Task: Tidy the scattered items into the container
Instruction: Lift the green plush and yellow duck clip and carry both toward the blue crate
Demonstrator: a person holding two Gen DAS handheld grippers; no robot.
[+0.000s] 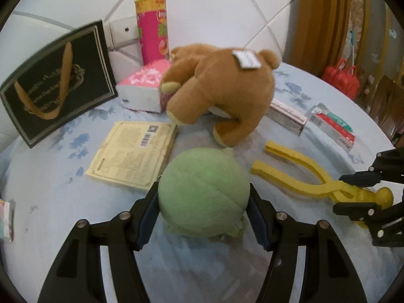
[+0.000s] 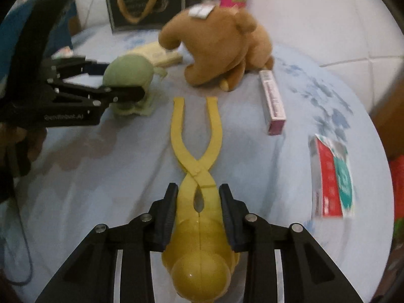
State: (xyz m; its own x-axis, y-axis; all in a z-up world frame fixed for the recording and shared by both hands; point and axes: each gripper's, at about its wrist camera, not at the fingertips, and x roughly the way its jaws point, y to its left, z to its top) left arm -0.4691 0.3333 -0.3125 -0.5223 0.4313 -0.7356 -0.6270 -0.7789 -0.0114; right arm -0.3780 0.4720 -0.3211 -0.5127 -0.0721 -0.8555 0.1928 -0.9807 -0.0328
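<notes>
A round green plush toy (image 1: 199, 174) rests on the blue floral tablecloth, and my left gripper (image 1: 203, 197) is shut on it, one finger pressed into each side. In the right wrist view the same left gripper (image 2: 121, 80) clasps the green plush toy (image 2: 128, 70) at the left. Yellow plastic tongs with a ball-shaped head (image 2: 195, 169) lie with their handles pointing away. My right gripper (image 2: 199, 192) is shut on them just behind the pivot. The right gripper (image 1: 343, 192) also shows at the right edge of the left wrist view. A black gift bag with a gold handle (image 1: 55, 80) stands upright at the back left.
A brown teddy bear (image 1: 219, 91) lies face down mid-table. Around it are a pink chip can (image 1: 152, 27), a pink tissue pack (image 1: 144, 85), a flat yellow packet (image 1: 133, 151), a pink and silver box (image 2: 274, 101) and a red and green carton (image 2: 330, 176).
</notes>
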